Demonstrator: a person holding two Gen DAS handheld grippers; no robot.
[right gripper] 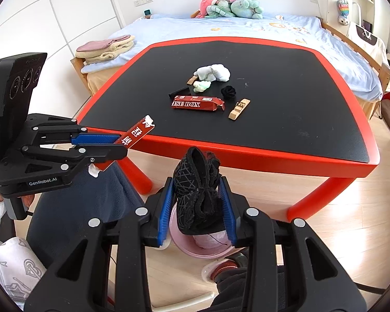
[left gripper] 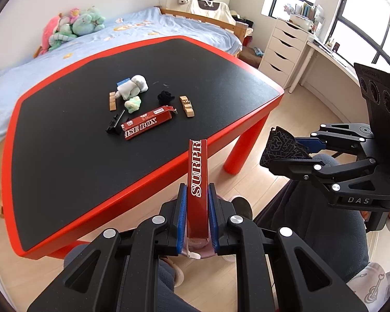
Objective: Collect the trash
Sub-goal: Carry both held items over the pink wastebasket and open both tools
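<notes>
Two grippers hover off the near edge of the table [right gripper: 273, 153] — the left gripper [left gripper: 197, 208] pinches a torn red box strip [left gripper: 198, 182] between nearly closed fingers. The right gripper [right gripper: 199, 205] clamps a black patterned cloth [right gripper: 197, 189] above a pink bin [right gripper: 195, 249]; the remaining red box [right gripper: 197, 104] lies mid-table.

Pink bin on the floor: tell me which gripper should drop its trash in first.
Probably the right. The right gripper, holding the black patterned wad, has the pink bin right beneath its fingers. The left gripper grips the red box piece; only pink slivers show below.
</notes>
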